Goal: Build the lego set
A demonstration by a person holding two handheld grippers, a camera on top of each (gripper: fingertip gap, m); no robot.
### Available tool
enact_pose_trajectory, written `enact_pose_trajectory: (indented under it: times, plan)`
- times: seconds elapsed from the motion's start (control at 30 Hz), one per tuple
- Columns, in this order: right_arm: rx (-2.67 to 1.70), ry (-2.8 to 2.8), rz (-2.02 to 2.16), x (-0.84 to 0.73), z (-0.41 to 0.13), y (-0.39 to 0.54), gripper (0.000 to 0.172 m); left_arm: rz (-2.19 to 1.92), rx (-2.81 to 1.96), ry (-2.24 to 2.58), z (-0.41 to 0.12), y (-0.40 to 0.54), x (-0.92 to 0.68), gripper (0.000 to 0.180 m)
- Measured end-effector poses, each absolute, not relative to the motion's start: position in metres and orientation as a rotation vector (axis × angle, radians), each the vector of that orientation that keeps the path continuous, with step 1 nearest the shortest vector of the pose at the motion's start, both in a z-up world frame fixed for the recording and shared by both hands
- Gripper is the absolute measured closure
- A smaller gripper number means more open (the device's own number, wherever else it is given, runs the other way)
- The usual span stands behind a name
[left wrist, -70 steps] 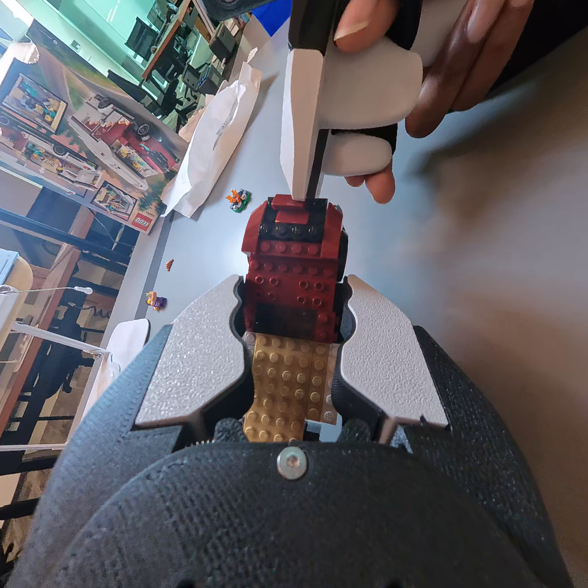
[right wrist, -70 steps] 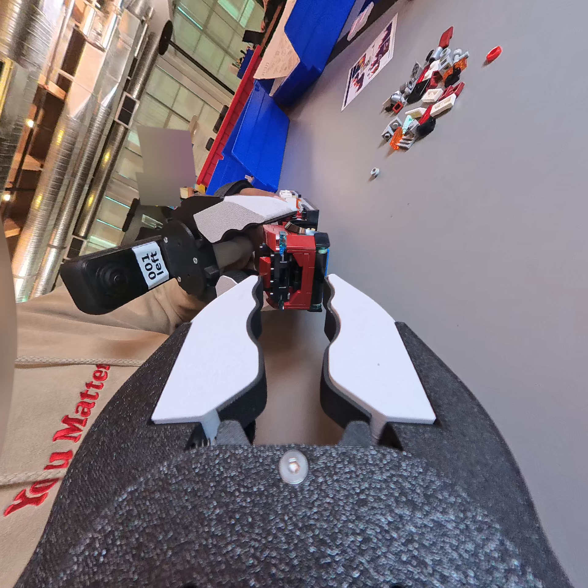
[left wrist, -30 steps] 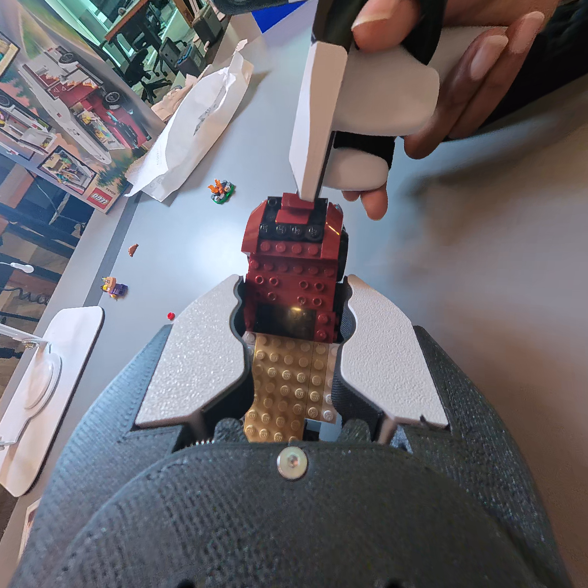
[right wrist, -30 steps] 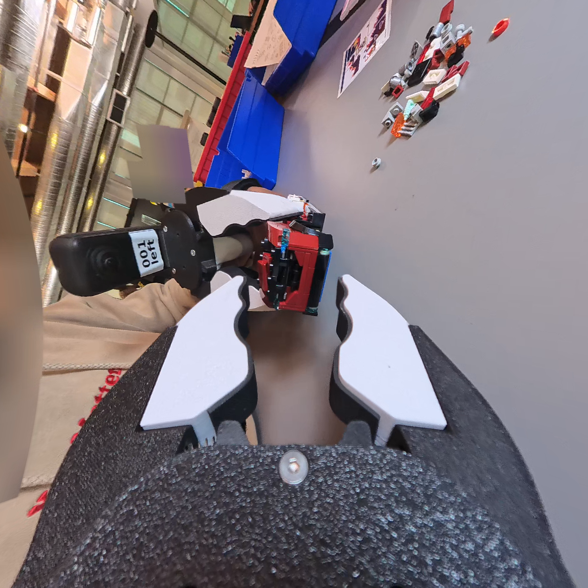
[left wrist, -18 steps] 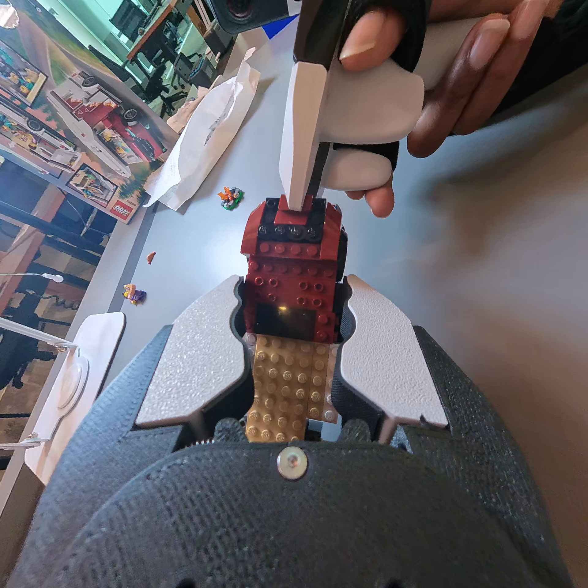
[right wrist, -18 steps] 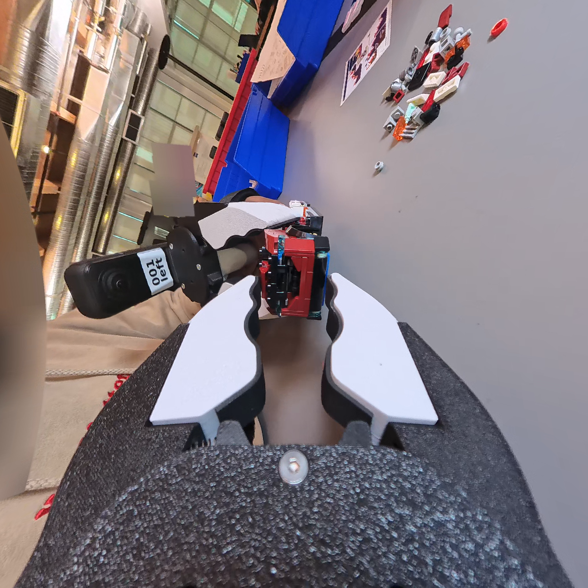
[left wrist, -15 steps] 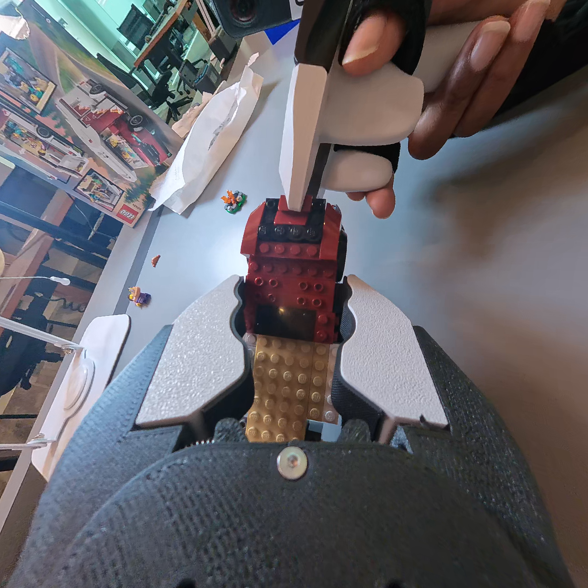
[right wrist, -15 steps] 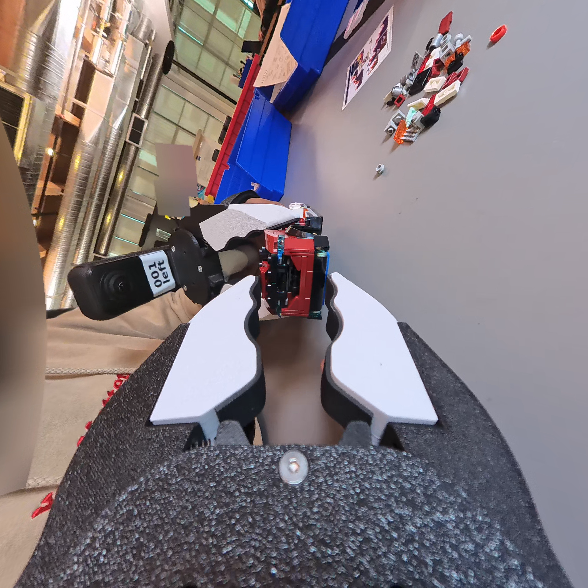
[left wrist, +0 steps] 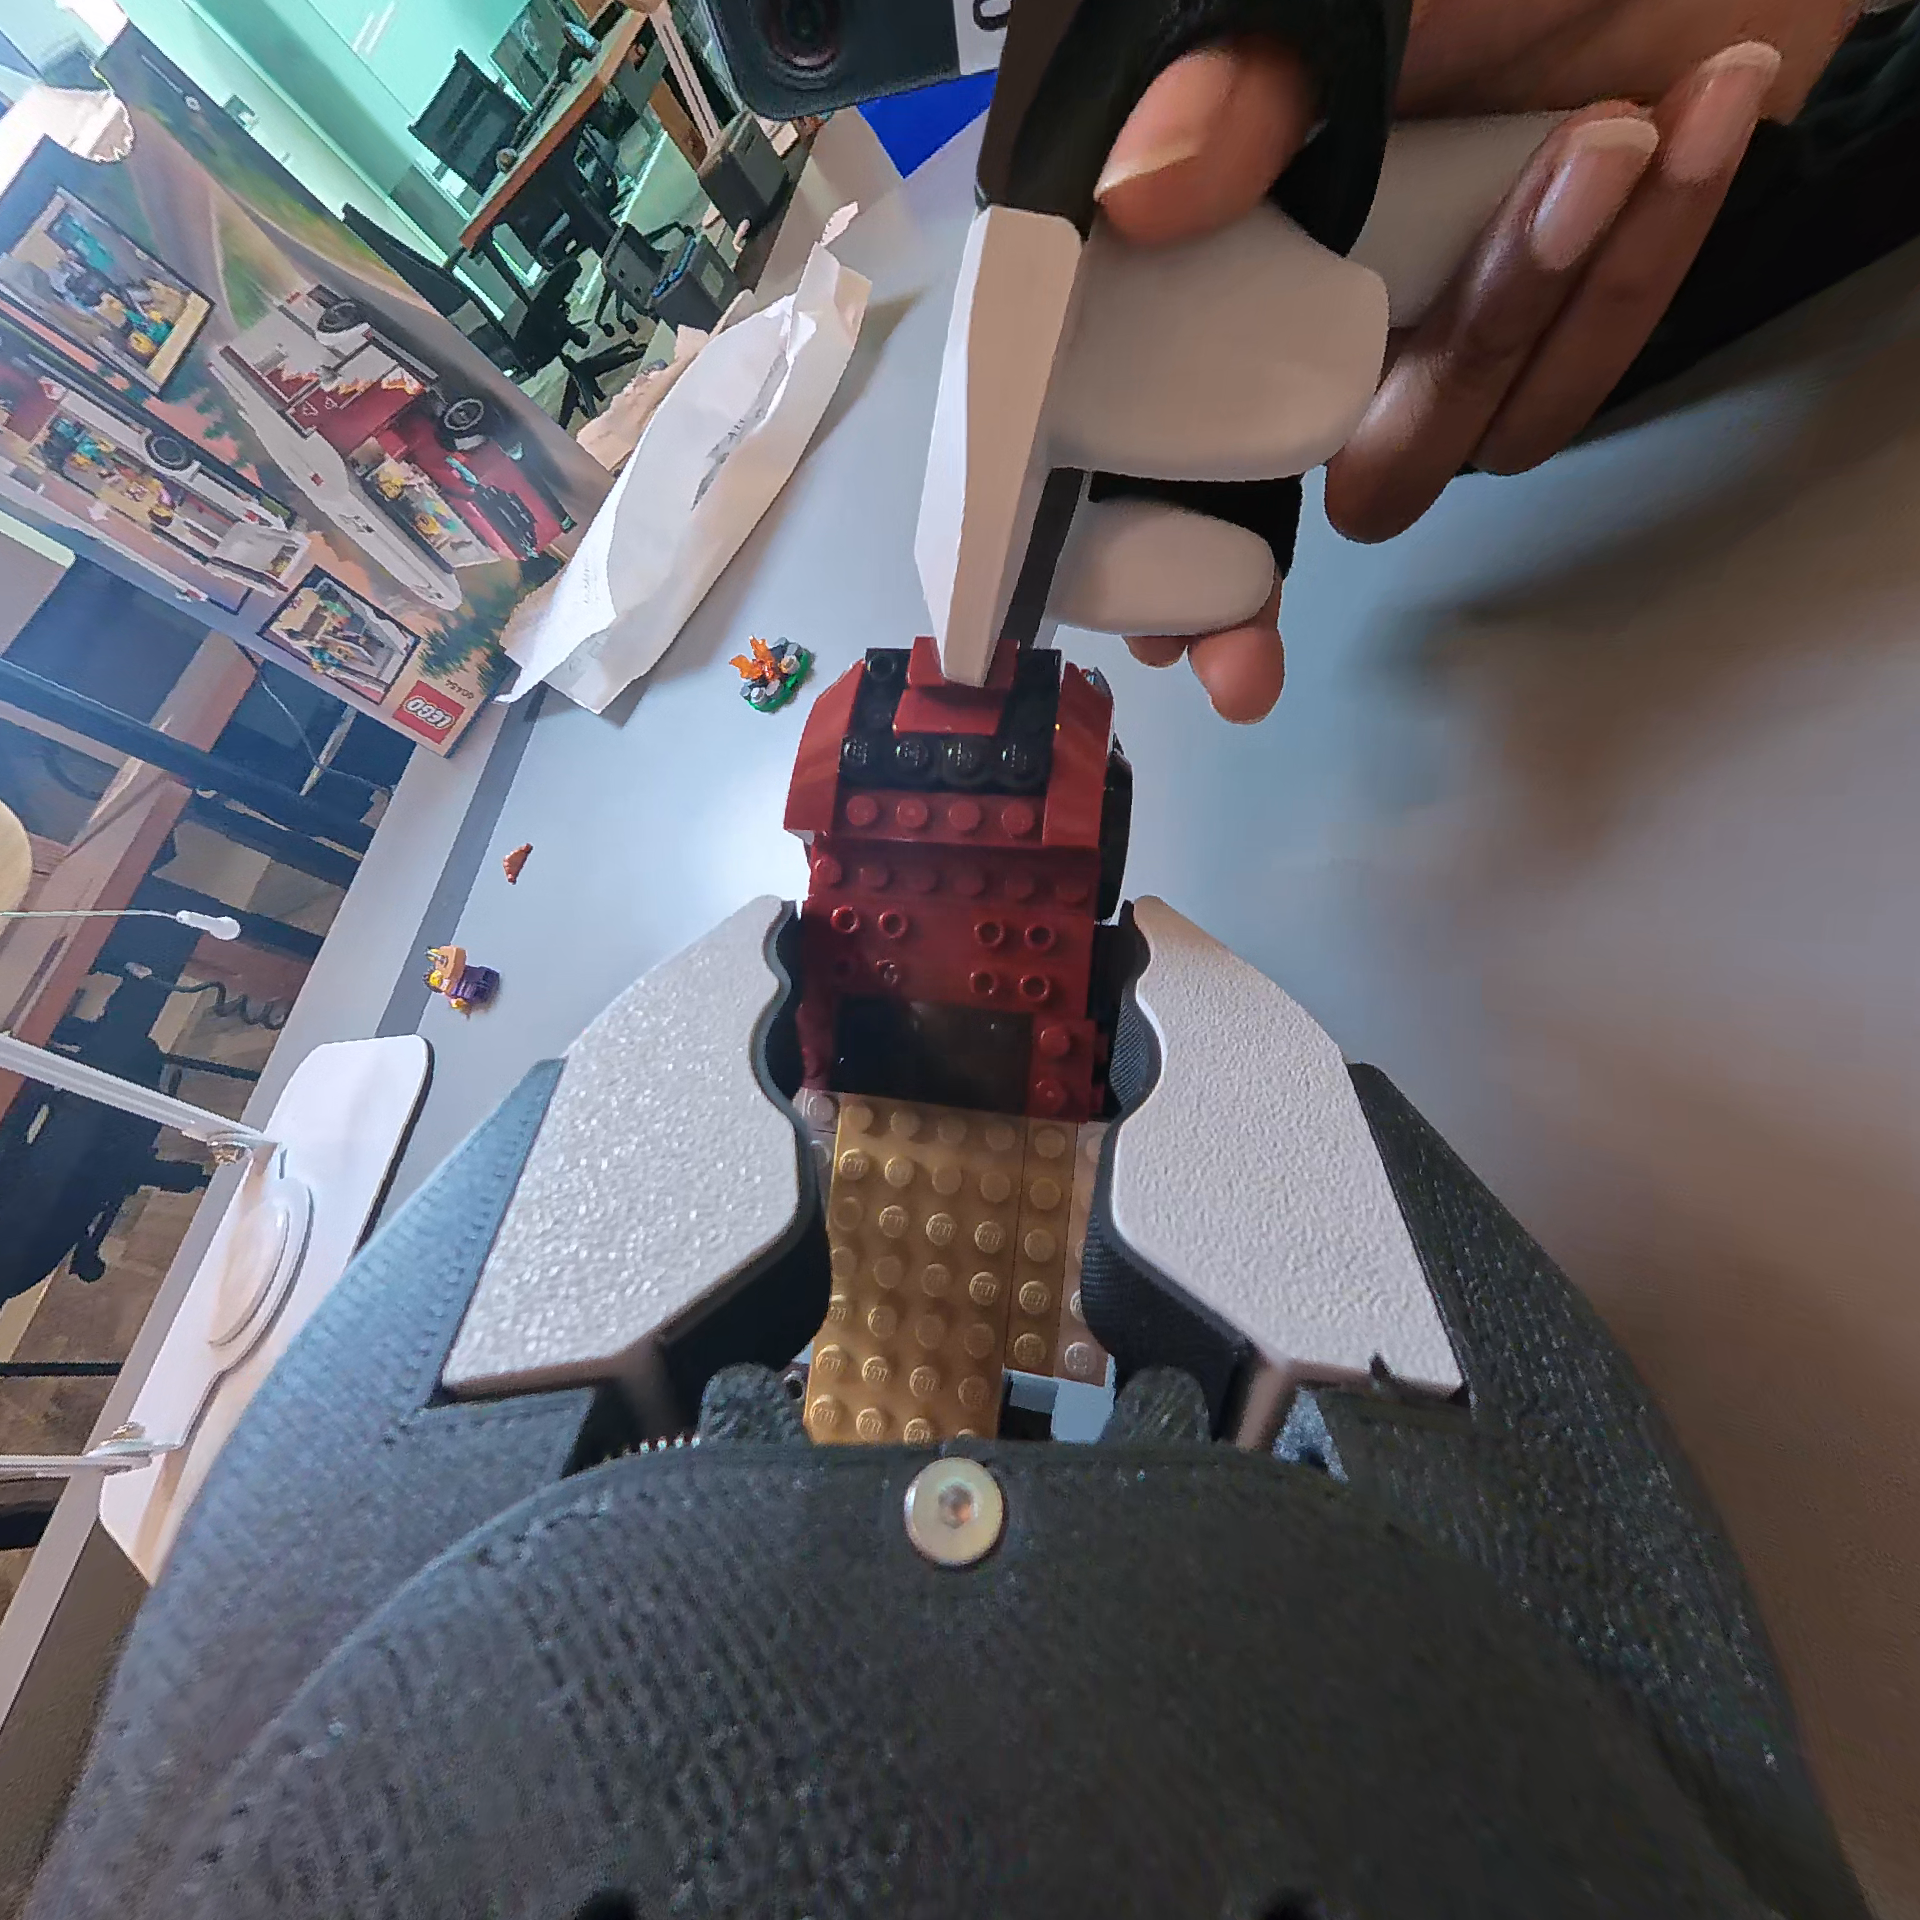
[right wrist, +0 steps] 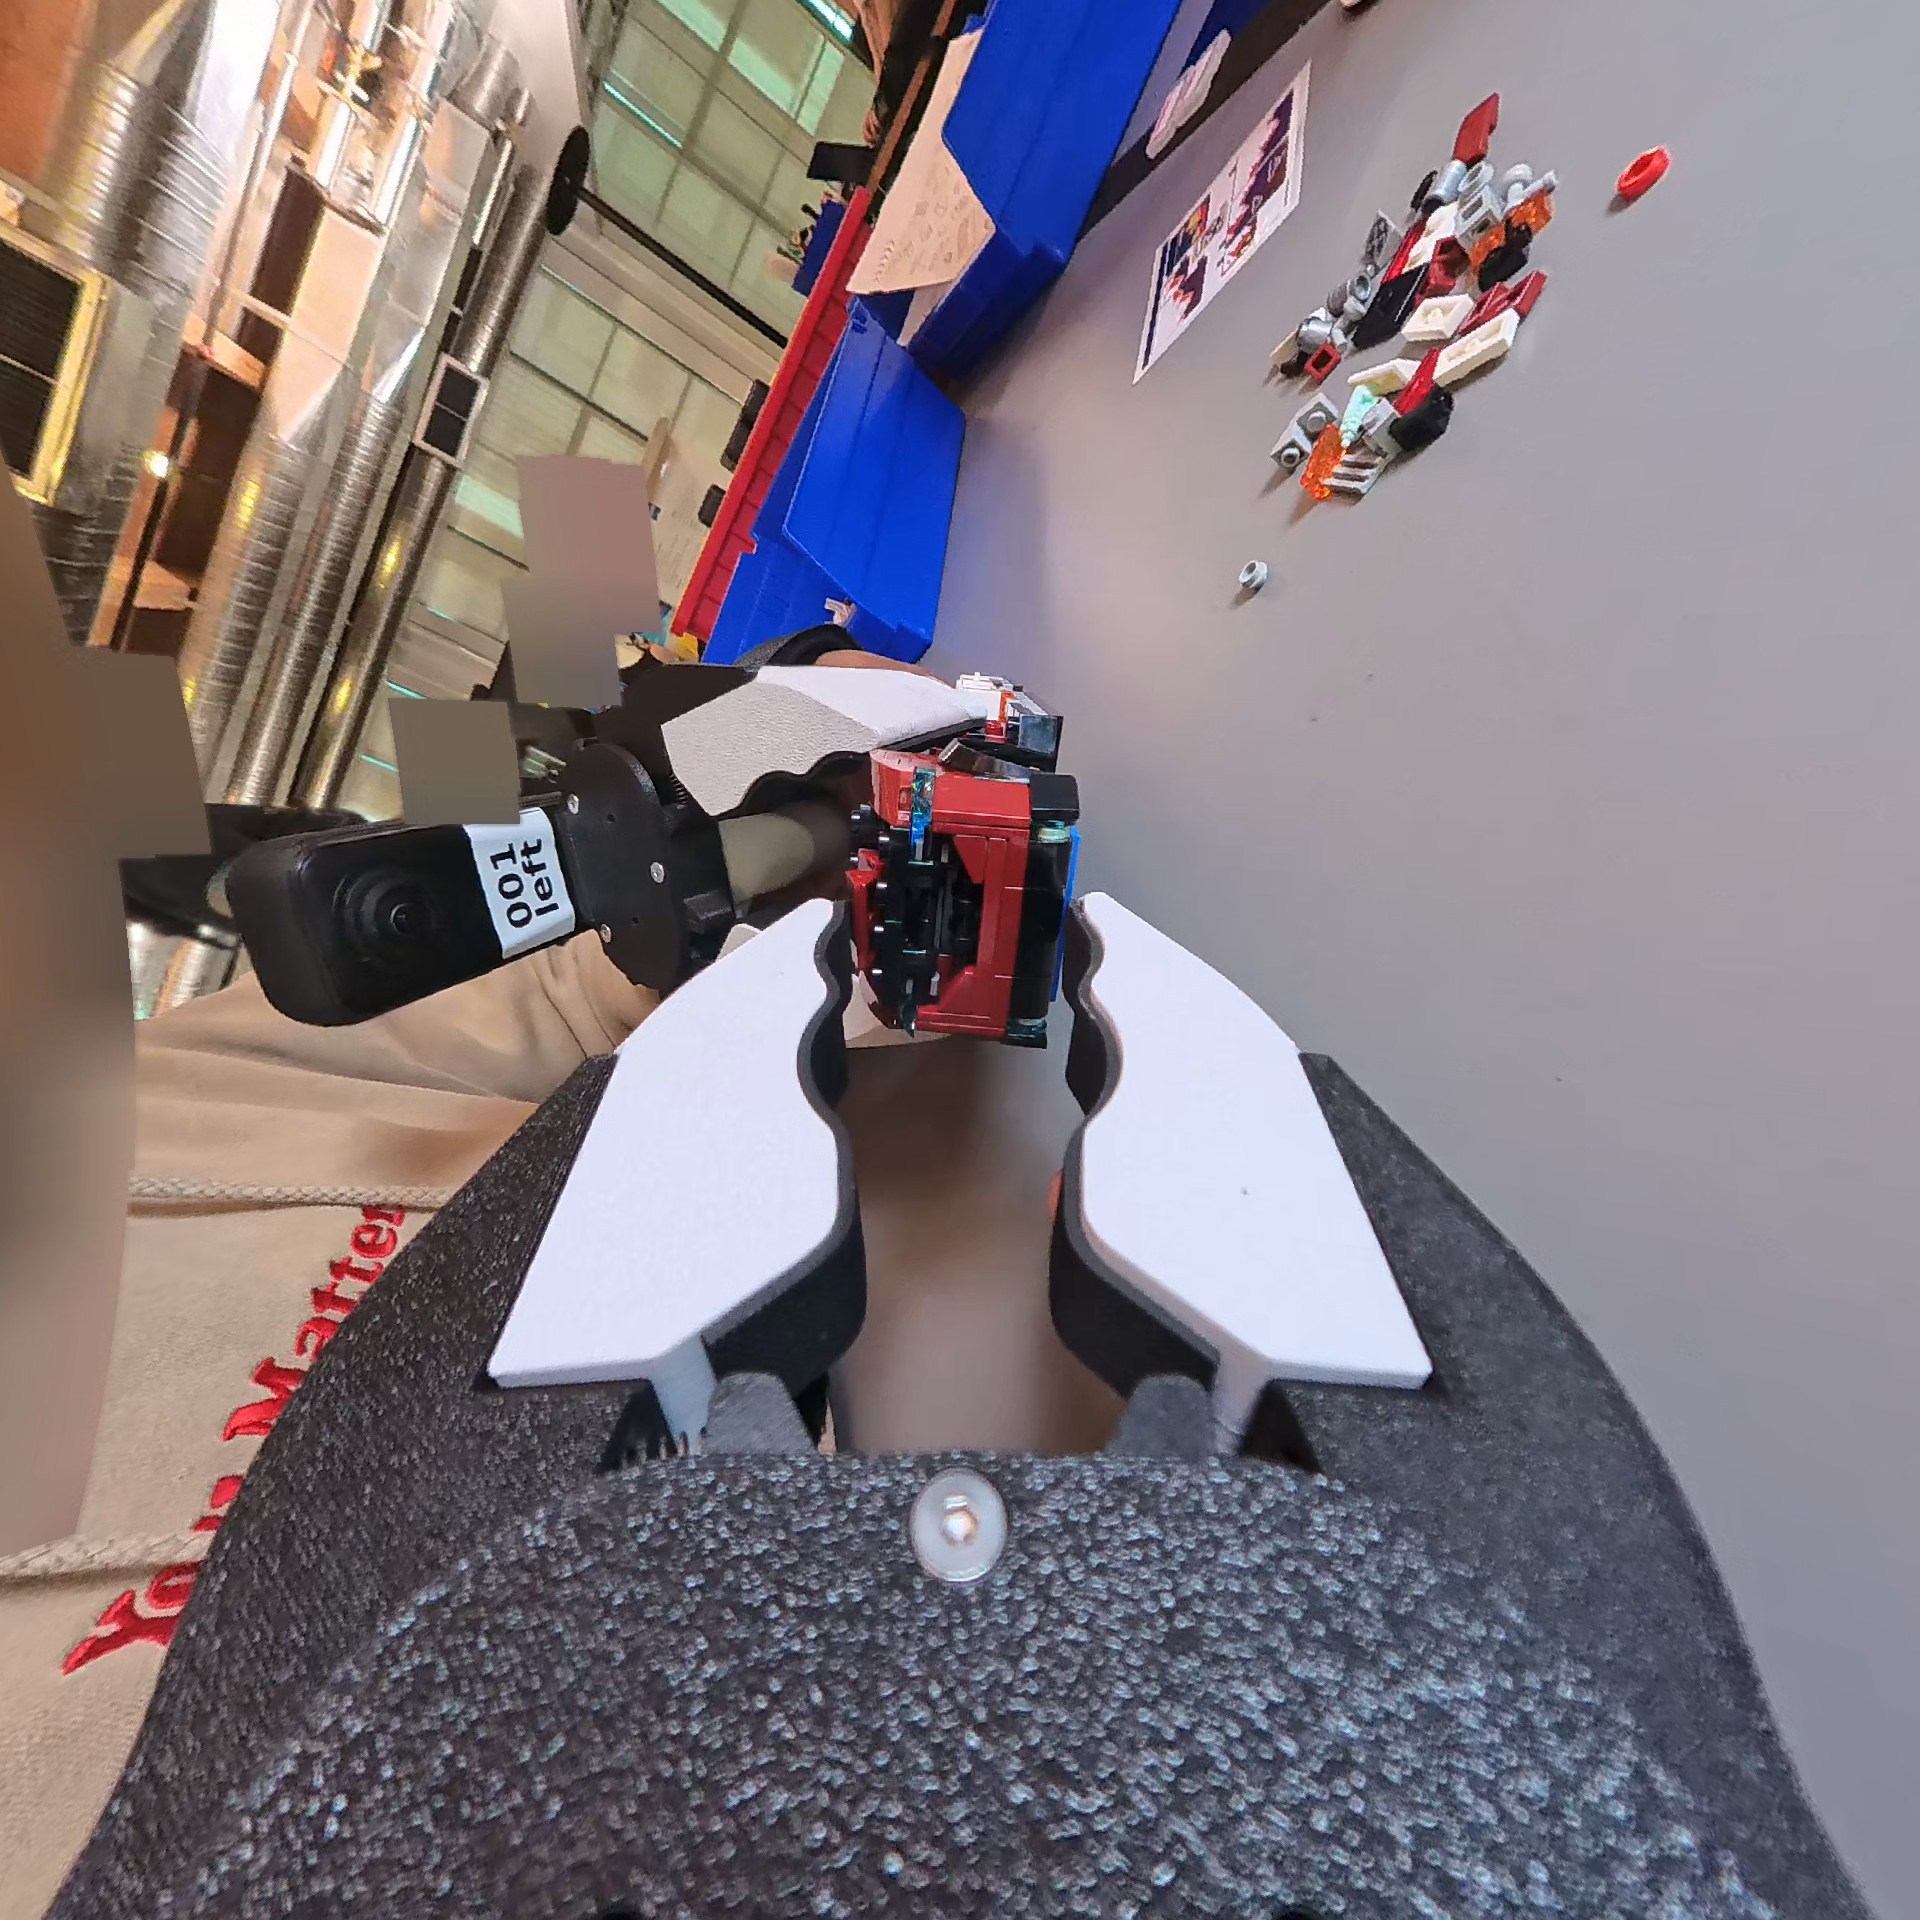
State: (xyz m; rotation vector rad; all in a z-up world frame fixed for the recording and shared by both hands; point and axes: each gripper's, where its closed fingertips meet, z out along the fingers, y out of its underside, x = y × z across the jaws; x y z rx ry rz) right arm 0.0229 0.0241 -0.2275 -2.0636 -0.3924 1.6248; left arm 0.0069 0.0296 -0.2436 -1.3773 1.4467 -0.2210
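Observation:
My left gripper (left wrist: 961, 920) is shut on a dark red brick vehicle model (left wrist: 951, 883) with a tan studded plate (left wrist: 935, 1247) at its rear, and holds it above the grey table (left wrist: 1455, 1039). My right gripper (right wrist: 956, 925) is closed over the model's front end (right wrist: 987, 883), one pad on the studded top and one on the underside. In the left wrist view one of its white fingers (left wrist: 987, 416) rests on the small red slope piece (left wrist: 951, 707) at the nose. A person's hand (left wrist: 1507, 260) holds that gripper. The left gripper's upper finger (right wrist: 810, 717) shows in the right wrist view.
A toy box (left wrist: 239, 416), a white paper bag (left wrist: 707, 436), a small campfire piece (left wrist: 769, 675), a minifigure (left wrist: 462, 977) and a white stand (left wrist: 260, 1247) lie on the left. A pile of loose pieces (right wrist: 1423, 312), an instruction sheet (right wrist: 1226, 239) and blue bins (right wrist: 883, 468) lie farther off. Left tips and right tips are each some 30 cm from the minifigure (left wrist: 462, 977).
About a second ago the right gripper stood open around the model's front. Its pads then came together on the front end and have stayed there. The left grip has not changed.

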Motion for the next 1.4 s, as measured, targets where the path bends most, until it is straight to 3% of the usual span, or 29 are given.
enact_pose_trajectory:
  times: [1.13, 1.4]
  plan:
    - [-2.127, -0.366, 1.631, 0.021, -0.237, 0.02, 0.133, -0.288, -1.417, 1.527, -0.252, 0.022, 0.005, 0.123]
    - [-2.186, -0.383, 1.572, 0.019, -0.238, 0.027, 0.119, -0.408, -1.517, 1.495, -0.251, 0.023, 0.002, 0.123]
